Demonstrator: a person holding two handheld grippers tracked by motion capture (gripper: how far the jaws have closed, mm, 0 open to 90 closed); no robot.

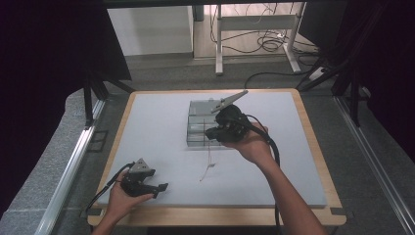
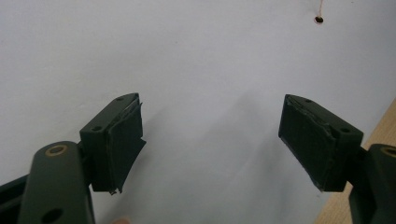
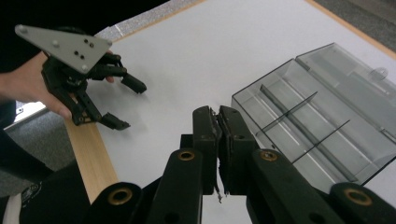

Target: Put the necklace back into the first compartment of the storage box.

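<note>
Pinching work is in hand: the right gripper, jaws pressed together on a thin string dangling below it, hovers beside the clear compartment box, apparently needing to carry the string over a compartment, while the left gripper rests spread.

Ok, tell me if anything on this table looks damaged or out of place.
The black padding on the left claw is torn: its left pad peels at the edge. A thin string hangs loose from the shut right claw, beside the open clear box. Nothing is spilled.
</note>
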